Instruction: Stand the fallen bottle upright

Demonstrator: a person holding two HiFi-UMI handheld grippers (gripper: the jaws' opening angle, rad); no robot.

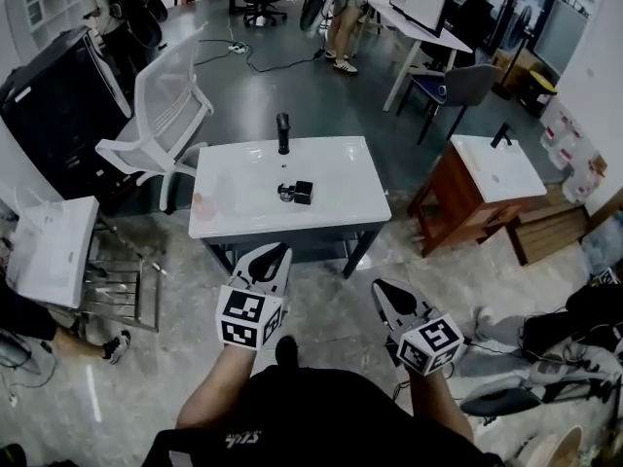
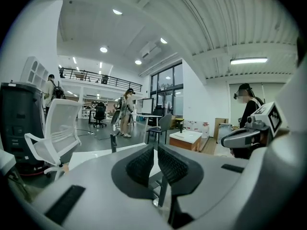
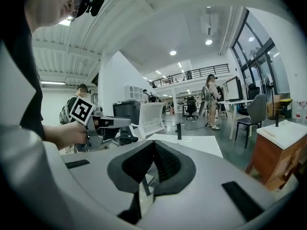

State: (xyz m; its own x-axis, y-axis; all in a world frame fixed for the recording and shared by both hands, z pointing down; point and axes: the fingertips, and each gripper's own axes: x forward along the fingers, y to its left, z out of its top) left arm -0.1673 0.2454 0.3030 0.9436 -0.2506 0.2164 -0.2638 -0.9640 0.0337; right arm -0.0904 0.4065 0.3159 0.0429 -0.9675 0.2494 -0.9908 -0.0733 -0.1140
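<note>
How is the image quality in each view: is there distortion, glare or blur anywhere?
Head view: wide-angle, floor lines bow near the edges; the white table is nearly washed out, small things on it hard to read. Left gripper view: strong fisheye with a dark round border; ceiling lamp blown out. Right gripper view: same fisheye; windows bright.

The black-shirted person's (image 1: 311, 407) white left gripper (image 1: 279, 253) and right gripper (image 1: 384, 287) bear checkered marker cubes (image 1: 248, 317).

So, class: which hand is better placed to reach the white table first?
Left, probably: the left tongs nearly reach the white rectangular table's near edge, while the right tongs hang further back, by its right corner.
</note>
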